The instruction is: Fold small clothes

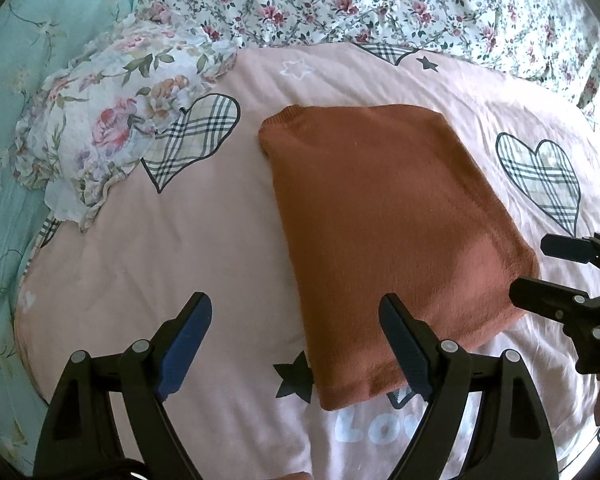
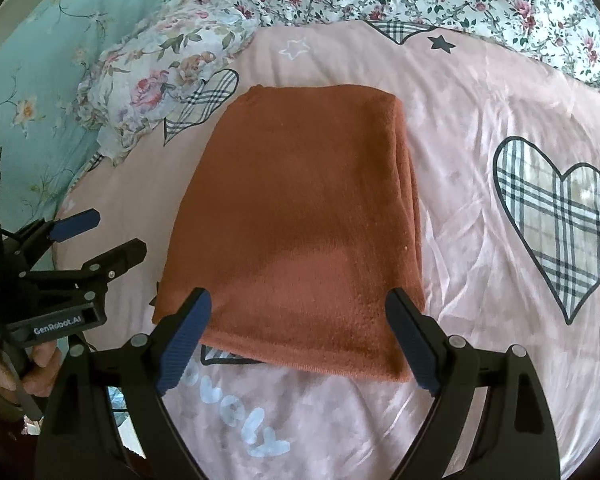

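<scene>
Left gripper (image 1: 296, 340) and right gripper (image 2: 300, 336), both wide and empty, angled down over folded rust sweater (image 2: 300, 216).

The rust-orange knit garment (image 2: 300, 216) lies folded into a compact, roughly rectangular stack, flat on the pink bedcover (image 2: 480, 120) printed with plaid hearts and stars. Its top face is smooth; layered edges show along the right side in the right wrist view, and a ribbed band, possibly the collar or hem, shows at the far left corner (image 1: 288, 114). The near edge covers part of the printed lettering.
</scene>
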`<state>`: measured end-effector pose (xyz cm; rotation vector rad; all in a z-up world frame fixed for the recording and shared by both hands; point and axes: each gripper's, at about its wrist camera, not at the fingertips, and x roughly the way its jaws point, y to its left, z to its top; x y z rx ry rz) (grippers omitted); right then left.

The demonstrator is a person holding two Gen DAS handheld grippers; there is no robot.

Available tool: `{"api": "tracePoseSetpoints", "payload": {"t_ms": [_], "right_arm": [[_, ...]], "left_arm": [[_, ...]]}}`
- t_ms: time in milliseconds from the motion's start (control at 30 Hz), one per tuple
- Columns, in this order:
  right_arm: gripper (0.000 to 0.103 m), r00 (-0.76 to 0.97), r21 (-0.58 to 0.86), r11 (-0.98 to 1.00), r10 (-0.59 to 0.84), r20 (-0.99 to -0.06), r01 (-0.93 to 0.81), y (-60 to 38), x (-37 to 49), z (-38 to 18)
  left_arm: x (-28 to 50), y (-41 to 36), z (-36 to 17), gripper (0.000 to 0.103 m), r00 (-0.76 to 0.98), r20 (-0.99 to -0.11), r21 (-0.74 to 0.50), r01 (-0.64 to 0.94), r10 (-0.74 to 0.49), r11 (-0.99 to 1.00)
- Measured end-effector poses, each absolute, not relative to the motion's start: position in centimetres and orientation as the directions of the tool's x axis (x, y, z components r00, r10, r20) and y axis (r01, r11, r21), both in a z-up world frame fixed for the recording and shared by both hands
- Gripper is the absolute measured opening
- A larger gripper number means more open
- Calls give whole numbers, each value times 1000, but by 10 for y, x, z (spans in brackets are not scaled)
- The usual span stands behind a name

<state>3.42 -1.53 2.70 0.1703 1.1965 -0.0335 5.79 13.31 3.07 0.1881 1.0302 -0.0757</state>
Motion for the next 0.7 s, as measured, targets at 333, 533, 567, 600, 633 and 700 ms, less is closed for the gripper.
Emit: {"api": "tracePoseSetpoints", "payload": {"t_ms": [333,533,567,600,633,700], "right_arm": [[90,363,127,983,70,-929,135,-25,37,23],[90,362,132,978,66,-930,159,-35,35,23],[90,364,133,978,66,-929,162,-37,34,24],[90,364,134,978,66,-929,163,-39,35,24],[90,364,133,977,65,-929,165,-40,35,24],[90,367,135,976,65,-928,169,-42,35,25]], "left_arm": [[58,129,26,86,507,-862,99,145,12,984],[64,132,21,86,486,-874,78,136,3,988],[64,131,20,86,485,-874,77,137,1,988],[65,131,20,86,485,-874,78,140,0,987],[65,129,20,86,486,-874,81,143,1,986],[65,126,21,86,489,-873,84,149,1,985]]}}
